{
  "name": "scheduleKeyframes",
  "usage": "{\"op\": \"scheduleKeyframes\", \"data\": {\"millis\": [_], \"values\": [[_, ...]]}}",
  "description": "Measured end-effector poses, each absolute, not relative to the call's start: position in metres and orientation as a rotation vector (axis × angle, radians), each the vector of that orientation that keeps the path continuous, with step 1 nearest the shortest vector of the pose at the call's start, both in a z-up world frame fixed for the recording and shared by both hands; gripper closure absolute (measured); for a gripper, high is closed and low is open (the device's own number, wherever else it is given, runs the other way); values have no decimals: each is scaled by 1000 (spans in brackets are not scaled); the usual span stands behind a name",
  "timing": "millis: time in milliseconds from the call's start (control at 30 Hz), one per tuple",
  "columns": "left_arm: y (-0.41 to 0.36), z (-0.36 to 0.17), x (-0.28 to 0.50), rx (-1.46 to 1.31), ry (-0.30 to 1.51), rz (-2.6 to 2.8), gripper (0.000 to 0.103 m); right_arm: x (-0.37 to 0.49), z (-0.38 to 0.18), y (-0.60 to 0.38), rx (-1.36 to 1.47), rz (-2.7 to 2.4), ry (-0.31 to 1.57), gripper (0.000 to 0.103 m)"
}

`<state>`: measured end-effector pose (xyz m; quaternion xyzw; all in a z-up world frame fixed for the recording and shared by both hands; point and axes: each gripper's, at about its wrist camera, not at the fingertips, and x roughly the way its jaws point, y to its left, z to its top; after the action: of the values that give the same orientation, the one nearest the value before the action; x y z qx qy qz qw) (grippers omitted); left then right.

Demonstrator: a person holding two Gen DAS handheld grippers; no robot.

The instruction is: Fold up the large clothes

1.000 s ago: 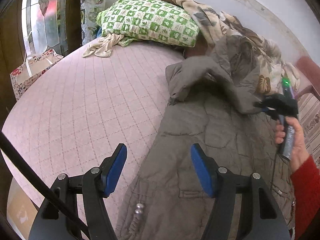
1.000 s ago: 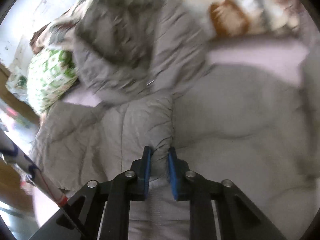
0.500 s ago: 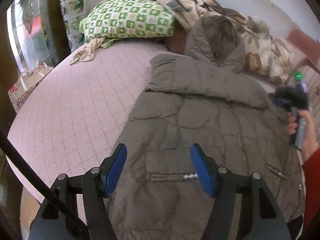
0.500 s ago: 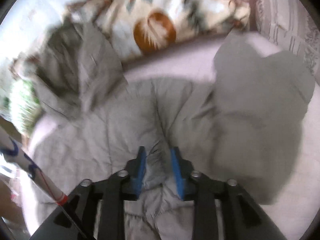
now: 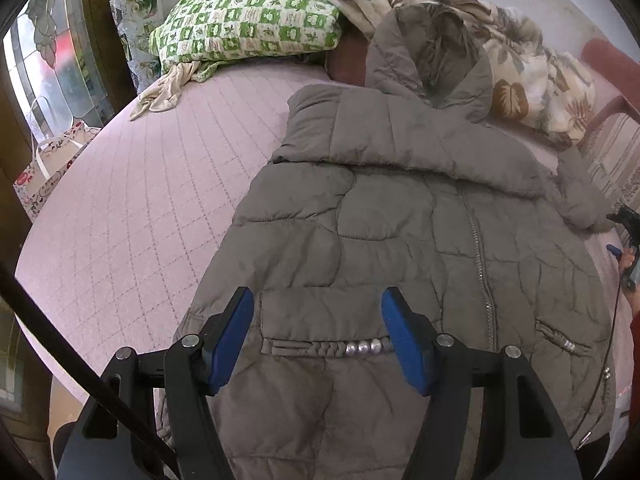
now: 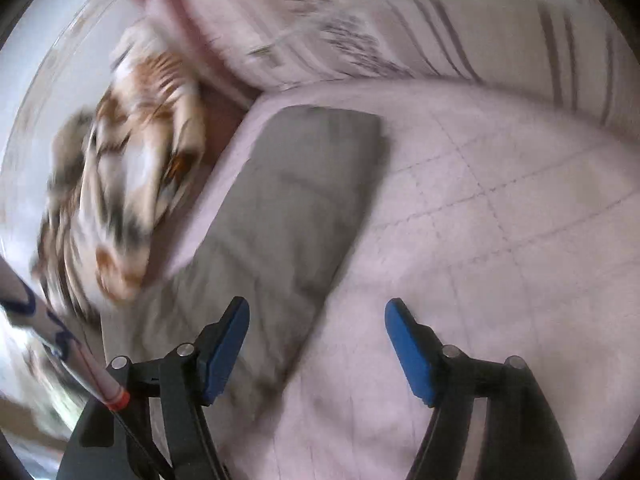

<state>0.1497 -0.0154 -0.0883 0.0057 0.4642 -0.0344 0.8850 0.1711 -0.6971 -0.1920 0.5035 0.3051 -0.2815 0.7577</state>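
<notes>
Right tongs (image 6: 316, 352): jaws just sprung apart, empty, sleeve (image 6: 296, 216) released.
Left tongs (image 5: 318, 336): apart, hovering over the jacket (image 5: 400, 248), gripping nothing.
Jacket: flat on the bed (image 5: 152, 208), one sleeve folded across.
Next, likely: the right sleeve.

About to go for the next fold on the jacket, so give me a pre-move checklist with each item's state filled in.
1. Left gripper open, nothing between its pads: ok.
2. Right gripper let go: ok; its jaws have just been opening, bare bed between them.
3. Jacket front up, zip closed: ok.
4. One sleeve folded across the chest: ok.
5. Other sleeve folded in: not ok, it lies out on the bed.
6. Hood flat: not ok, it rests against the bedding.
</notes>
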Motion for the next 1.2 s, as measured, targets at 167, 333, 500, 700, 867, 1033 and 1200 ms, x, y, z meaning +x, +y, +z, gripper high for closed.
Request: {"op": "scheduleKeyframes", "data": {"millis": [167, 333, 500, 700, 867, 1033, 1200], "values": [[-17, -90, 154, 6, 982, -50, 38, 195, -194, -717, 1111, -652, 601, 29], [-18, -90, 156, 29, 981, -44, 38, 217, -186, -724, 1000, -706, 699, 92], [-12, -89, 154, 12, 967, -58, 38, 217, -102, -693, 735, -697, 680, 94], [4, -79, 139, -24, 930, -76, 38, 237, 13, -581, 463, -496, 616, 94], [28, -67, 124, -17, 880, -40, 38, 262, 55, -453, 307, -276, 604, 94], [50, -58, 115, -7, 834, -14, 38, 283, 26, -348, 253, -91, 690, 94], [71, -54, 121, -39, 821, 11, 38, 304, -46, -265, 212, 50, 838, 93]]}}
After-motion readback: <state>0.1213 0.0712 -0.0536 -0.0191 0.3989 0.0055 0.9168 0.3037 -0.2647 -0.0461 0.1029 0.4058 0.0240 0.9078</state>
